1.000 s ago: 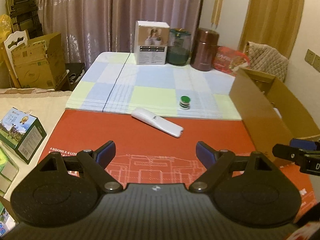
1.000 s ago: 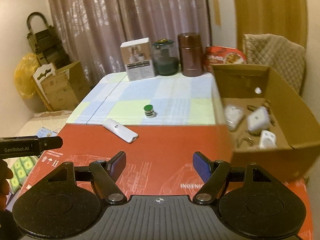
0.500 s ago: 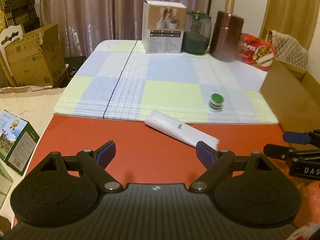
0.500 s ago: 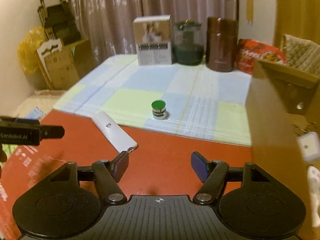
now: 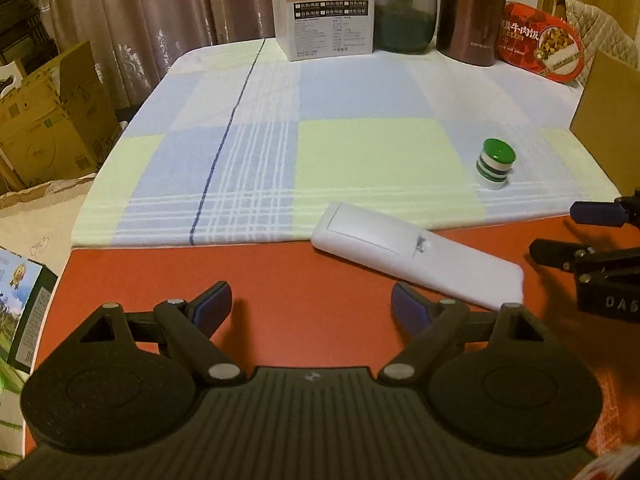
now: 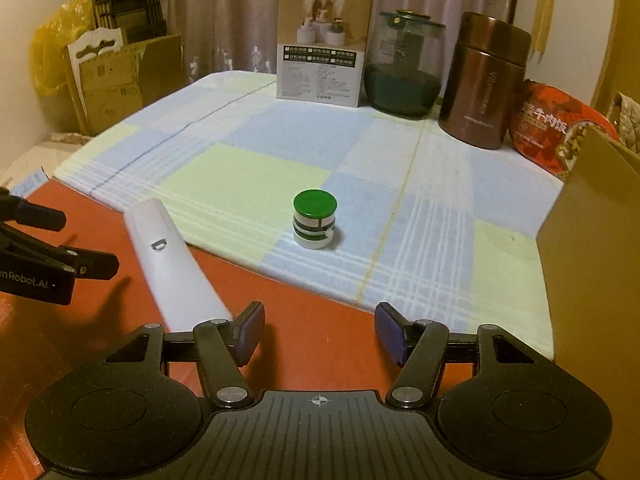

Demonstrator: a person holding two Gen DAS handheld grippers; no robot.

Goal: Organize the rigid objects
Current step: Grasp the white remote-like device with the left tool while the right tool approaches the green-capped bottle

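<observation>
While the right gripper (image 6: 319,334) closes empty, left gripper (image 5: 311,308) gapes; cardboard box (image 6: 592,240) is cut off.

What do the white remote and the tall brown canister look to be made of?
Remote: likely matte white plastic; a smooth moulded shell with a panel seam and a small latch. Canister: probably metal with a glossy brown coat; soft highlights run down its side.

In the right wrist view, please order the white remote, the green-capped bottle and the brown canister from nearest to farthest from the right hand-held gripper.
From the right hand-held gripper:
1. white remote, near left, lying on red mat.
2. green-capped bottle, centre, on the checked cloth.
3. brown canister, far right, at the back.
</observation>
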